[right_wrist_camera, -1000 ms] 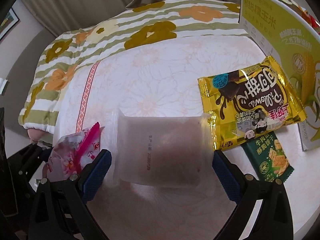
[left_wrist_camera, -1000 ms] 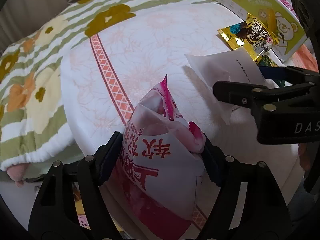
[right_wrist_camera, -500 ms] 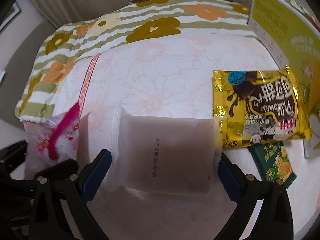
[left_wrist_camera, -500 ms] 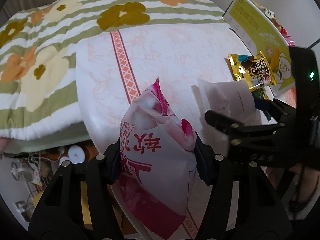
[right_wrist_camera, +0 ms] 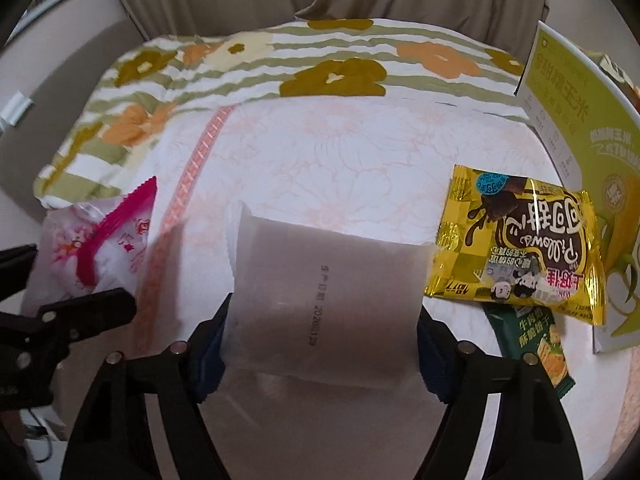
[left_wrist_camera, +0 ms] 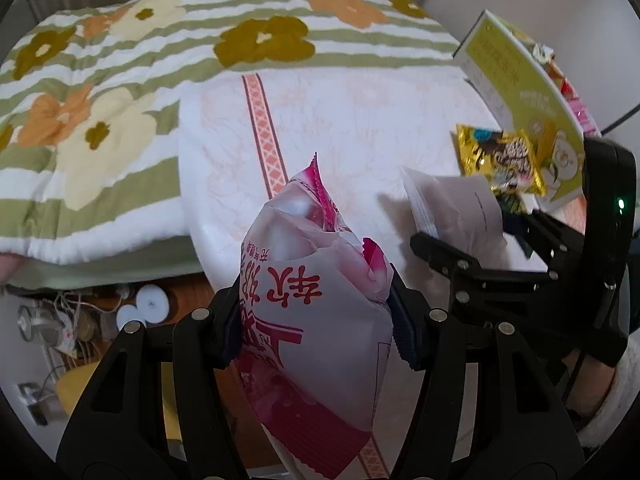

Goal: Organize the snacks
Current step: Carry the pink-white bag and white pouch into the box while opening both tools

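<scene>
My left gripper (left_wrist_camera: 316, 308) is shut on a pink-and-white snack bag (left_wrist_camera: 320, 360) with red characters, held upright above the near-left edge of the table. The same bag (right_wrist_camera: 92, 248) shows at the left of the right wrist view. My right gripper (right_wrist_camera: 322, 344) has its jaws closing on a translucent white packet (right_wrist_camera: 324, 280) with a printed date; both blue pads touch its side edges. In the left wrist view the white packet (left_wrist_camera: 452, 208) tilts up off the cloth in the right gripper (left_wrist_camera: 474, 228).
A yellow chocolate snack bag (right_wrist_camera: 516, 248) and a green cracker pack (right_wrist_camera: 536, 344) lie right of the packet. A yellow-green box (right_wrist_camera: 580, 128) stands along the right edge. A floral quilt (right_wrist_camera: 320, 68) lies behind the white tablecloth (right_wrist_camera: 340, 160). Floor clutter (left_wrist_camera: 148, 304) shows below.
My left gripper has tightened on the pink bag and lifted it up and back from the cloth. The right jaws have narrowed from wide apart onto the white packet's sides.
</scene>
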Available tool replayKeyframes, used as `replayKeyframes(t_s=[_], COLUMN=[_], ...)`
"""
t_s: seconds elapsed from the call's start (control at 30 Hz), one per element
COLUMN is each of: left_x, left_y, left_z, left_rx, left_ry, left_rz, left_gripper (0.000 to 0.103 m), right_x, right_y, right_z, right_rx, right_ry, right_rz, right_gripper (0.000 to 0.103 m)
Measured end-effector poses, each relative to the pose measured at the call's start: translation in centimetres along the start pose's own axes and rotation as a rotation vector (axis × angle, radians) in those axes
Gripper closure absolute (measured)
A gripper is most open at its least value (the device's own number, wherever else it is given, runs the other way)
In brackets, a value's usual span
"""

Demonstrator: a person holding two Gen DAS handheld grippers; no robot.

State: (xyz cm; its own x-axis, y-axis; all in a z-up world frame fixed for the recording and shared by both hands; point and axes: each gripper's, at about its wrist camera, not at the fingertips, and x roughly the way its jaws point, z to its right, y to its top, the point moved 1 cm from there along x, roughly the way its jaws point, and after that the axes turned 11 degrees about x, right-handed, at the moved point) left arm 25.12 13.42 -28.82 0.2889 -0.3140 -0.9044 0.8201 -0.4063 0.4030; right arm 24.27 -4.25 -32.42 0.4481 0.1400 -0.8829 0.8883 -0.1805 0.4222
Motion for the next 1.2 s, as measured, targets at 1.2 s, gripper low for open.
replayKeyframes(t_s=[1.2], left_x=[-3.7], left_y=[24.0], left_z=[31.5], left_rx=[0.116], left_ry=[-0.034], left_rz=[0.276], left_gripper=[0.046], right_x=[-22.4], right_y=[11.3], right_z=[29.2], right_rx=[0.075], right_ry=[0.093], right_rz=[0.278], right_gripper=[0.029])
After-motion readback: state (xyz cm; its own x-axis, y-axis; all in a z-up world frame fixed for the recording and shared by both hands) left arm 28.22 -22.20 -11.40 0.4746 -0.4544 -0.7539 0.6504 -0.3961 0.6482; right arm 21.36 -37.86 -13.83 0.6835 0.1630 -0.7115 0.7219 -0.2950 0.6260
